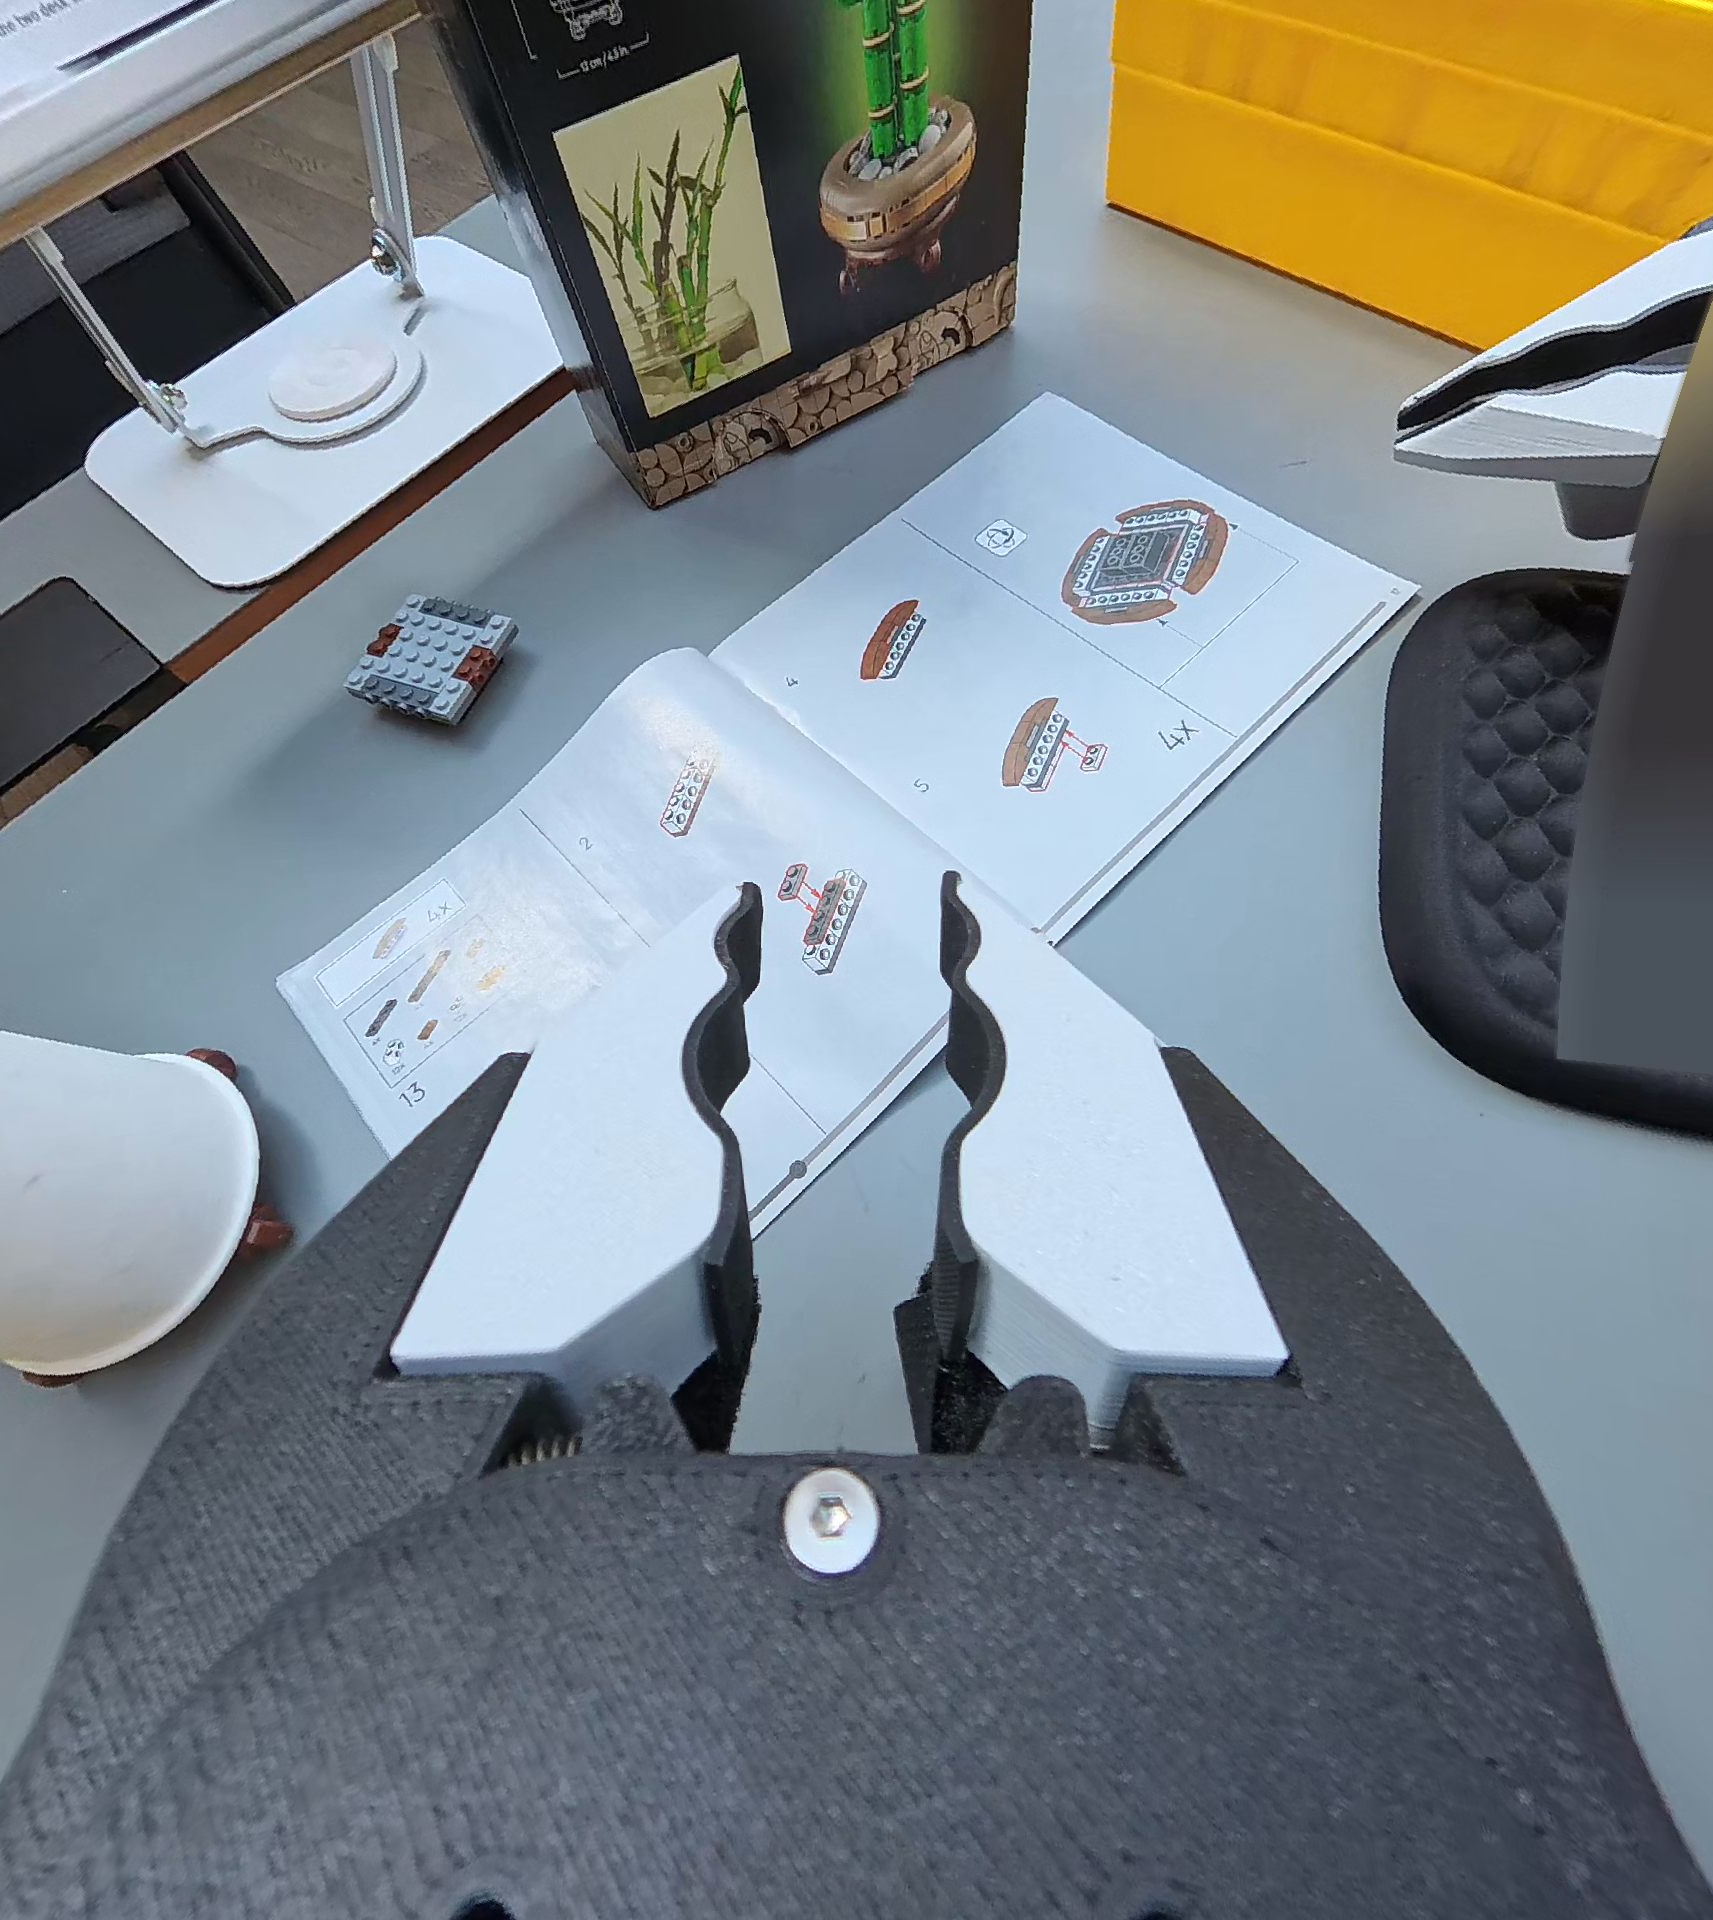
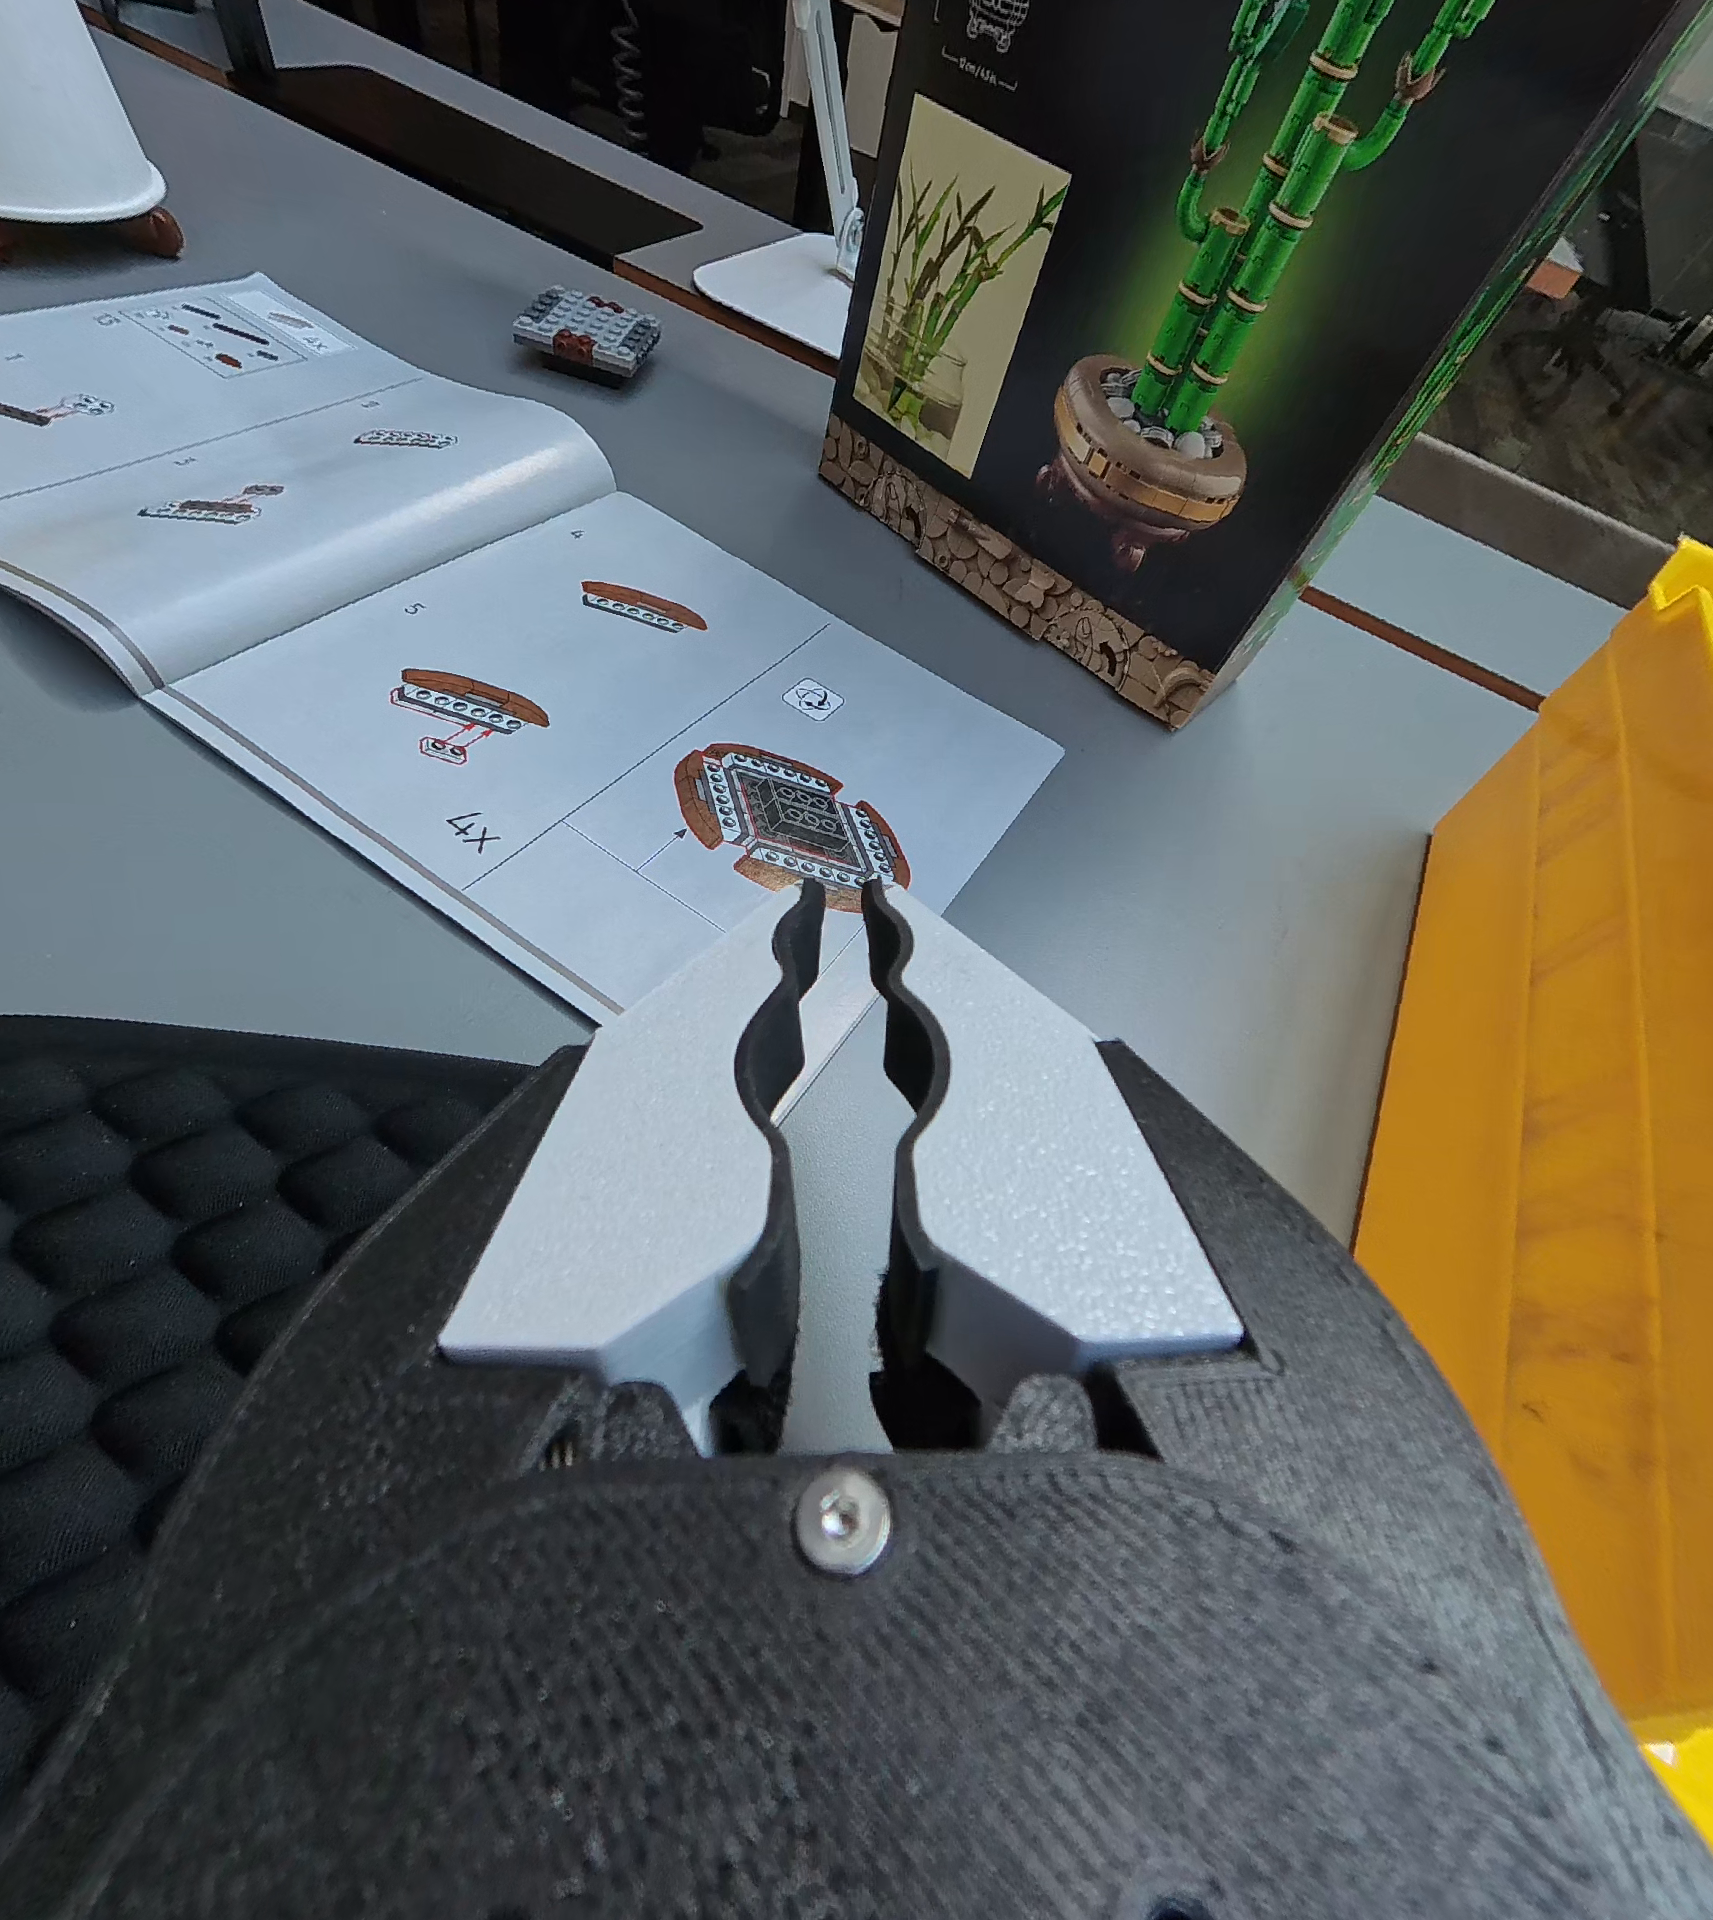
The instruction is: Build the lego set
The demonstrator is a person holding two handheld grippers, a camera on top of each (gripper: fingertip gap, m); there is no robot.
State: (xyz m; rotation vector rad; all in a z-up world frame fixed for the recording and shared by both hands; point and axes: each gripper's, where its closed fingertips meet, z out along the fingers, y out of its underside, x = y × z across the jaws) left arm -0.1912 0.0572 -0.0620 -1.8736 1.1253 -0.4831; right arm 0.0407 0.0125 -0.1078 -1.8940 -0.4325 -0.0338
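A small grey Lego assembly (image 1: 431,660) with brown pieces at its sides sits on the grey table beyond the open instruction booklet (image 1: 987,665). It also shows in the right wrist view (image 2: 587,332). My left gripper (image 1: 850,891) is open and empty, above the booklet's near edge. My right gripper (image 2: 841,888) is above the booklet's (image 2: 364,623) right page, its jaws almost together with nothing between them. It also shows at the right of the left wrist view (image 1: 1517,410). Loose brown pieces (image 1: 265,1231) lie beside a tipped white paper cup (image 1: 52,1195).
The Lego set box (image 1: 758,239) stands upright behind the booklet. A yellow bin (image 2: 1610,1039) is at the right. A black padded wrist rest (image 2: 52,1247) lies under my right gripper. A white stand base (image 1: 312,416) is at the back left. One gripper's finger ends stand about 25 cm off the other's. The small grey Lego assembly (image 1: 431,660) is about 25 cm from my left fingertips. The right camera catches it too, in the right wrist view (image 2: 574,317).
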